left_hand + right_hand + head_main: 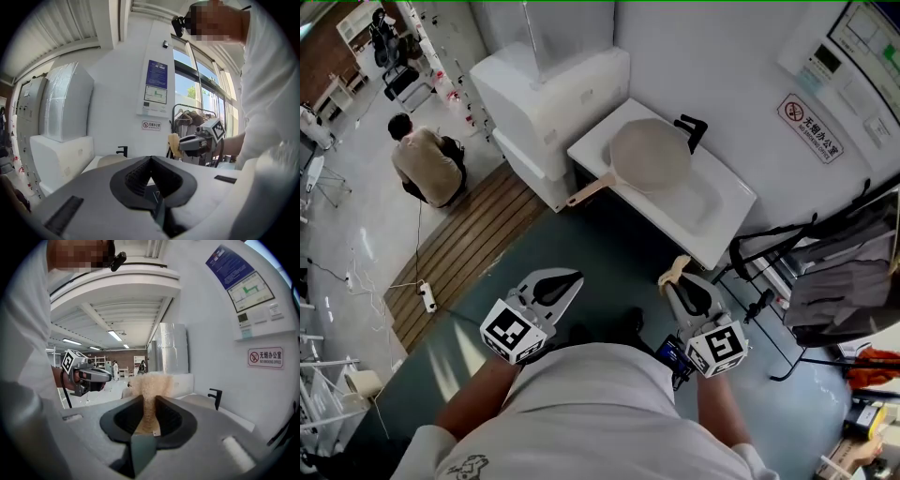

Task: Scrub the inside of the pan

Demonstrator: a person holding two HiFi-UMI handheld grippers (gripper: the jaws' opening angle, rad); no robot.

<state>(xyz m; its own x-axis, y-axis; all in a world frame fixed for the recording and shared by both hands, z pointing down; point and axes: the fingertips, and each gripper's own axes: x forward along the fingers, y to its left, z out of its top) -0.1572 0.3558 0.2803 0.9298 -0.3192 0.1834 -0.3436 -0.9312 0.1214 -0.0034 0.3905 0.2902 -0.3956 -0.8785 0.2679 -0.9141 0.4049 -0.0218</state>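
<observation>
Left claw [151, 161] is hanging closed, empty; right claw [150, 401] is pinching the sponge [151, 380] thinly, risking losing it scrubbing the upper-centre pan [649, 155]

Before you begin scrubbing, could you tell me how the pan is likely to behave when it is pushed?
The pan lies loose on the smooth white sink, so it would probably slide or spin unless steadied. Its long handle juts past the sink's edge, so pressing near it might tip the pan. It looks rigid.

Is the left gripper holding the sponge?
No: the left gripper is shut on nothing, while the sponge sits clamped in the right gripper.
</observation>
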